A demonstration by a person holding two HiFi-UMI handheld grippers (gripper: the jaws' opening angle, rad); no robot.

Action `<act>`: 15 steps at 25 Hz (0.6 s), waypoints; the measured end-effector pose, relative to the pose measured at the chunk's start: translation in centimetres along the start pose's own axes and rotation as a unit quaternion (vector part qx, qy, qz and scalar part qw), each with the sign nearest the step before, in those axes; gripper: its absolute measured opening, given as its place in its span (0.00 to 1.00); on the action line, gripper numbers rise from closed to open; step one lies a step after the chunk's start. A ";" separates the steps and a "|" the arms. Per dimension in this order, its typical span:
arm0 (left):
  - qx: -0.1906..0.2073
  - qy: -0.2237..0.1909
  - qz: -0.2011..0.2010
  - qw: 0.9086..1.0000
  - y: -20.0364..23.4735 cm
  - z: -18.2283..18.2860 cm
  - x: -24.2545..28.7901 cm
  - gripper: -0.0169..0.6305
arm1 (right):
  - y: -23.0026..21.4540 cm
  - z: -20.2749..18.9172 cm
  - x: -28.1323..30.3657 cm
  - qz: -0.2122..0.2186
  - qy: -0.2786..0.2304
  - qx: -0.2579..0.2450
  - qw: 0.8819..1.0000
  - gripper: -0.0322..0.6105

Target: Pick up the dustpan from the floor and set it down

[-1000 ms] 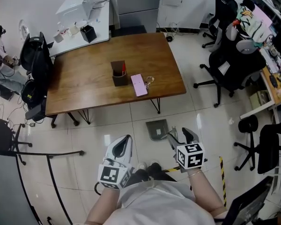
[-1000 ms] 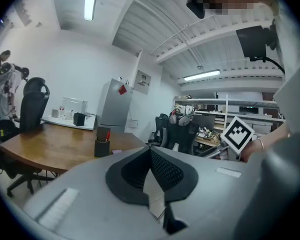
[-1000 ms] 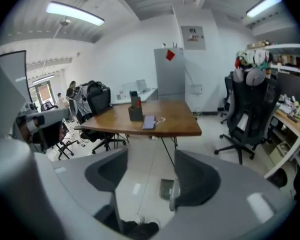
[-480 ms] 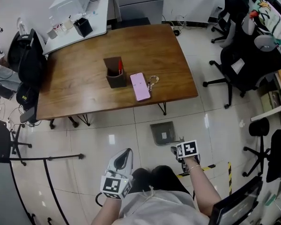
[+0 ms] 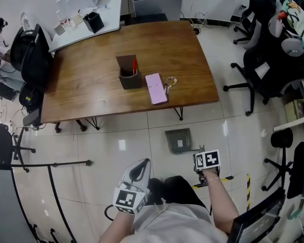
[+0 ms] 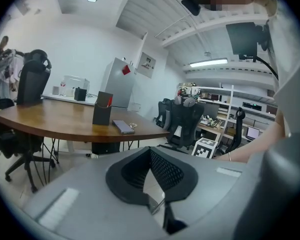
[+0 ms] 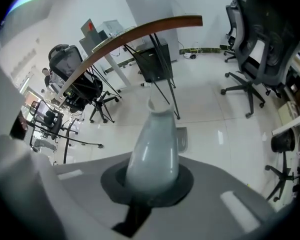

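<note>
The right gripper (image 7: pixel 152 183) points steeply down, and its jaws have just closed onto the pale handle (image 7: pixel 155 144) of the grey dustpan (image 5: pixel 178 139). The dustpan lies flat on the tiled floor (image 5: pixel 111 151) just in front of the wooden table (image 5: pixel 91 85). The left gripper (image 5: pixel 138 170) hangs nearby, jaws together and empty.

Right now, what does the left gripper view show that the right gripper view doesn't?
Only the left gripper view shows what sits on the tabletop: the dark pen holder and the phone beside it. Only the right gripper view shows the dustpan, lying on the floor. Both show the wooden table and black office chairs.
</note>
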State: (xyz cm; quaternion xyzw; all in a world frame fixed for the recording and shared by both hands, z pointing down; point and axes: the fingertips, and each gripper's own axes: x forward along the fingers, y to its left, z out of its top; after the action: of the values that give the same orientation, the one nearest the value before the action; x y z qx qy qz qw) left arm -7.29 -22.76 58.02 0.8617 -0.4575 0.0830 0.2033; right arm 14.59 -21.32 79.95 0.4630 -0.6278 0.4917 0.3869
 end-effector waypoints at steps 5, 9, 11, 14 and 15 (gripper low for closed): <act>-0.008 -0.001 0.002 1.000 -0.3 2.2 -2.7 0.05 | 2.7 0.4 -4.1 0.019 -0.012 0.003 1.000 0.06; -0.005 -0.008 -0.004 1.000 -1.2 5.2 -5.5 0.05 | 4.3 -0.6 -9.1 0.018 -0.030 0.008 0.999 0.06; -0.002 -0.018 -0.007 1.000 -2.0 6.6 -7.0 0.05 | 5.3 -1.3 -11.6 0.022 -0.041 0.006 0.999 0.06; 0.006 -0.034 -0.006 0.999 -3.4 7.5 -9.2 0.05 | 6.9 -2.8 -14.8 0.036 -0.061 0.002 0.997 0.06; 0.008 -0.040 -0.005 0.999 -4.1 7.7 -10.0 0.05 | 7.3 -3.3 -15.8 0.041 -0.070 0.000 0.997 0.06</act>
State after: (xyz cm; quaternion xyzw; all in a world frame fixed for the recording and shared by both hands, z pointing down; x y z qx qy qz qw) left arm -9.96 -16.47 46.68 0.8683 -0.4601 0.0517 0.1782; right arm 11.96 -14.25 63.88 0.4700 -0.6722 0.4735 0.3210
